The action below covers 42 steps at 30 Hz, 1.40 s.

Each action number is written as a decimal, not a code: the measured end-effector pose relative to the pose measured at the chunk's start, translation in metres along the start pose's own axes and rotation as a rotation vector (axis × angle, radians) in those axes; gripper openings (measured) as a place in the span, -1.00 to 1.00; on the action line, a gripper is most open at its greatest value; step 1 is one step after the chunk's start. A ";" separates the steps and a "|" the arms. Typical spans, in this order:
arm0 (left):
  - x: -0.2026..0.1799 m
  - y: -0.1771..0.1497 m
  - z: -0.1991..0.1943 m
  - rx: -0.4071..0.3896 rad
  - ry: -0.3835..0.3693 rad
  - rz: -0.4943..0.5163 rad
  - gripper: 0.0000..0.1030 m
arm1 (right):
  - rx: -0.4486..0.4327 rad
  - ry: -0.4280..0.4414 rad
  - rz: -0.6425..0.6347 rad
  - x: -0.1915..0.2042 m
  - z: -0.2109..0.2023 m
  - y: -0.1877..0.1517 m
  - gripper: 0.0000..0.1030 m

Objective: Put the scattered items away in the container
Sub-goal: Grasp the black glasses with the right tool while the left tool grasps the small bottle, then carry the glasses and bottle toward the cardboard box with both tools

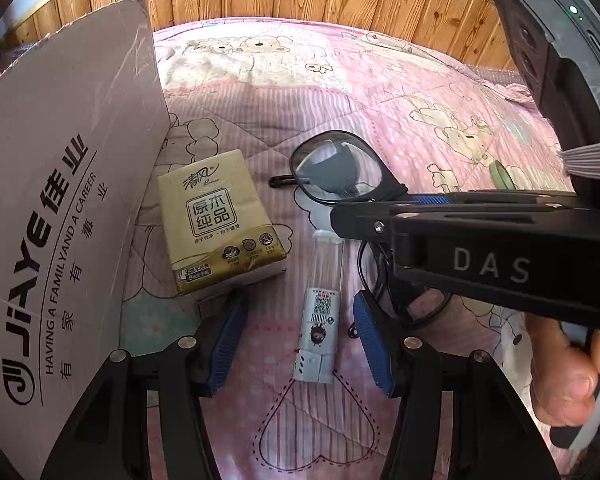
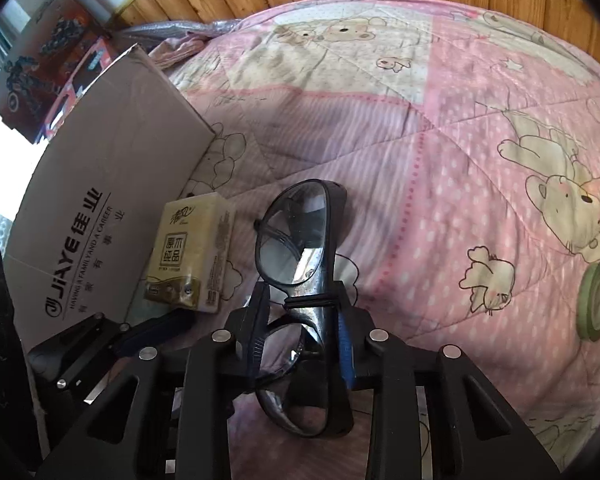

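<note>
My right gripper (image 2: 302,330) pinches a pair of black-framed clear-lens glasses (image 2: 300,240) at the bridge, lifted above the pink cartoon-print quilt (image 2: 440,160). My left gripper (image 1: 300,340) is spread wide, its blue pads either side of a small clear-capped white tube (image 1: 320,320) lying on the quilt. A tan paper tissue pack (image 1: 220,220) sits just beside the grey cardboard box (image 1: 60,200).

A pair of black-framed glasses (image 2: 300,264) is held on edge above the quilt (image 2: 440,152), clamped at the bridge. A tan tissue pack (image 1: 220,232) lies flat just beside the wall of the grey cardboard box (image 1: 72,184) standing at the quilt's left edge. A small clear tube (image 1: 322,312) with a printed label is laid near the pack.
</note>
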<state>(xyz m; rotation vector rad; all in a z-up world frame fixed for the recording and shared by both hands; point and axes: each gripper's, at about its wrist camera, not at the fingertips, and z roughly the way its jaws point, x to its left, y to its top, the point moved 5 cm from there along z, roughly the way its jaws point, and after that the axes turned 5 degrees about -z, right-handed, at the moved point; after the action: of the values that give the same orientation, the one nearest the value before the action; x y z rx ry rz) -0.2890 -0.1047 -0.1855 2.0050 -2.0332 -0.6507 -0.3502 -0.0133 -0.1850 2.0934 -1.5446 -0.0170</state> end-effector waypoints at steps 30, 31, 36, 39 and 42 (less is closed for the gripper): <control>-0.031 -0.015 -0.023 -0.007 -0.030 0.096 -0.62 | -0.111 0.028 0.300 -0.039 -0.077 -0.076 -0.49; -0.032 -0.016 -0.025 -0.009 -0.031 0.094 -0.62 | -0.112 0.027 0.300 -0.037 -0.079 -0.078 -0.49; -0.035 -0.022 -0.045 -0.020 -0.035 0.096 -0.62 | -0.118 0.025 0.310 -0.025 -0.091 -0.088 -0.49; -0.037 -0.027 -0.057 -0.023 -0.032 0.095 -0.62 | -0.123 0.024 0.321 -0.018 -0.099 -0.094 -0.49; -0.037 -0.036 -0.068 -0.018 -0.020 0.096 -0.62 | -0.128 0.022 0.333 -0.011 -0.107 -0.102 -0.49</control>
<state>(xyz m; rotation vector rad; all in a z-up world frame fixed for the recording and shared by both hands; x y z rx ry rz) -0.2245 -0.0787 -0.1357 1.8850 -2.1126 -0.6697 -0.2303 0.0603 -0.1393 1.7130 -1.8092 0.0262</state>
